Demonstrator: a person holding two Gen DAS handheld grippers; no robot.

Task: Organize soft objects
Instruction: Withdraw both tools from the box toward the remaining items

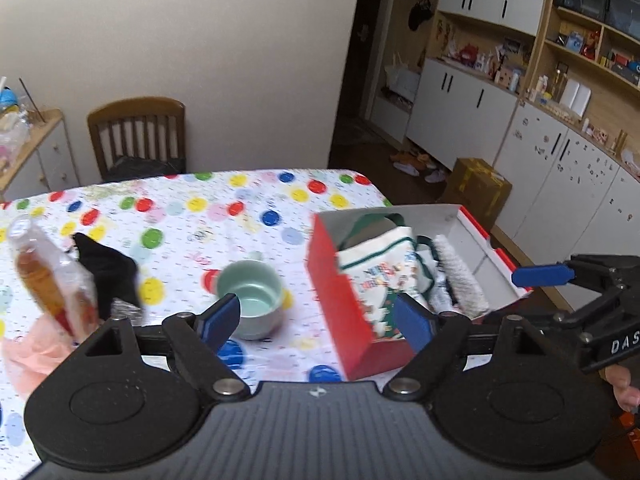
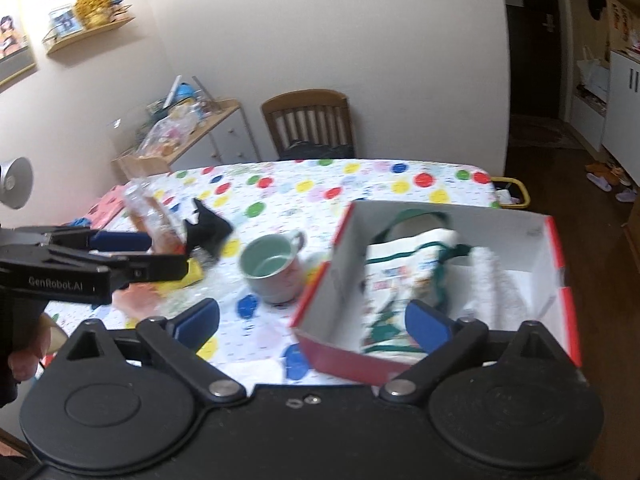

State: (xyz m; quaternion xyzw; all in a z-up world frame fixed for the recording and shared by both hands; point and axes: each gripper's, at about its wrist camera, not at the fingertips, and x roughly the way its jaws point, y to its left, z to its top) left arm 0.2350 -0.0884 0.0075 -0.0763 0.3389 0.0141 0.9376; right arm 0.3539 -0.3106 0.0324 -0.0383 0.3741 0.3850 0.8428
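A red cardboard box (image 1: 340, 292) with a white inside stands on the right part of the table. In it lie a white cloth bag with green trim and a Christmas print (image 1: 380, 268) and a white fluffy towel (image 1: 460, 276). A black cloth (image 1: 108, 268) lies on the table at the left, and a pink cloth (image 1: 28, 356) lies nearer me. My left gripper (image 1: 318, 318) is open above the box's near left corner, holding nothing. My right gripper (image 2: 314, 320) is open above the box's near wall (image 2: 320, 292), also with nothing in it. The bag (image 2: 400, 268) lies just beyond its right finger.
A pale green mug (image 1: 250, 298) stands left of the box. A plastic bottle with orange liquid (image 1: 40, 276) is beside the black cloth. The table has a dotted cover (image 1: 240, 208). A wooden chair (image 1: 138, 136) stands behind it, and cabinets (image 1: 460, 100) line the right wall.
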